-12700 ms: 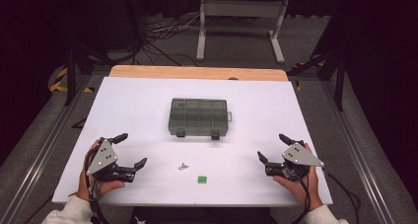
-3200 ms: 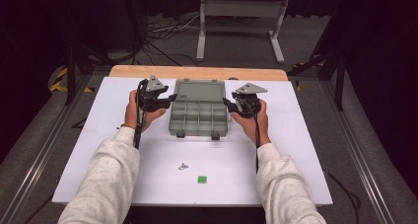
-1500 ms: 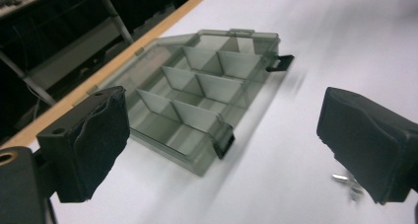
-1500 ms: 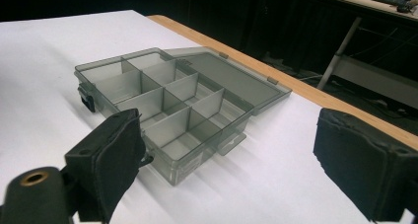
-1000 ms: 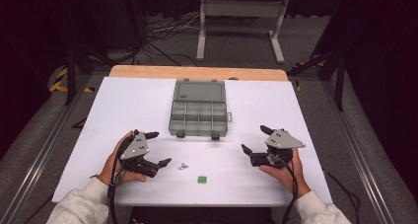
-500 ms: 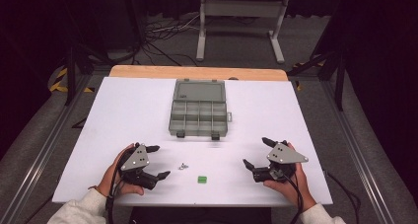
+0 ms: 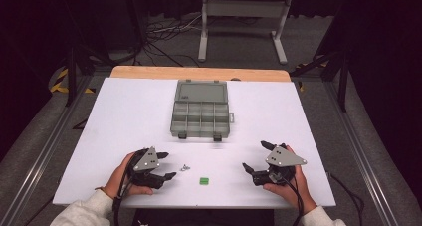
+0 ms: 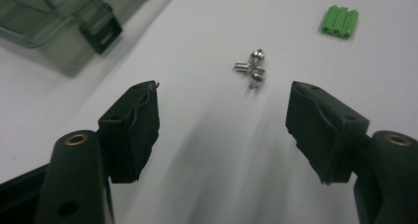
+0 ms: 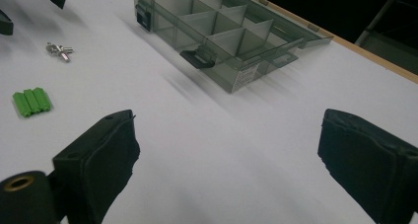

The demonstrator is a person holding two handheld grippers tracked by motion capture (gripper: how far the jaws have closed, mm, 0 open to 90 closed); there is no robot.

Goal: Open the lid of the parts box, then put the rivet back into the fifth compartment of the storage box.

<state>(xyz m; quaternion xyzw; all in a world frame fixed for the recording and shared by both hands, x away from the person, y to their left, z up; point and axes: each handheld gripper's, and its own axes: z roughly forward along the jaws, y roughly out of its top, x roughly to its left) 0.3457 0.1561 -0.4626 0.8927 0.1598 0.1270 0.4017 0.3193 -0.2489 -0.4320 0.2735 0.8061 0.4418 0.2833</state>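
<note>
A smoky grey compartment box [image 7: 199,132] lies at mid-table with its lid [image 7: 201,91] folded open toward the far side. A few small silver screws [image 7: 185,168] and a green ribbed block [image 7: 204,180] lie near the front edge. My left gripper [image 7: 166,165] rests just left of the screws; its jaws have just been closing and still stand apart with nothing between them. In the left gripper view the screws [image 8: 252,68] lie ahead of the left gripper [image 8: 226,130]. My right gripper [image 7: 254,155] stands open and empty at the front right.
The white table top [image 7: 124,116] ends in a wooden strip [image 7: 199,72] at the far side. In the right gripper view the box [image 9: 231,78] has latches on its near wall, and the green block [image 9: 32,101] and screws [image 9: 59,50] lie left.
The box, closed in the earliest frame, now has its lid open. Both grippers have come back from the box to the near edge. The left jaws stand narrower than a second ago.
</note>
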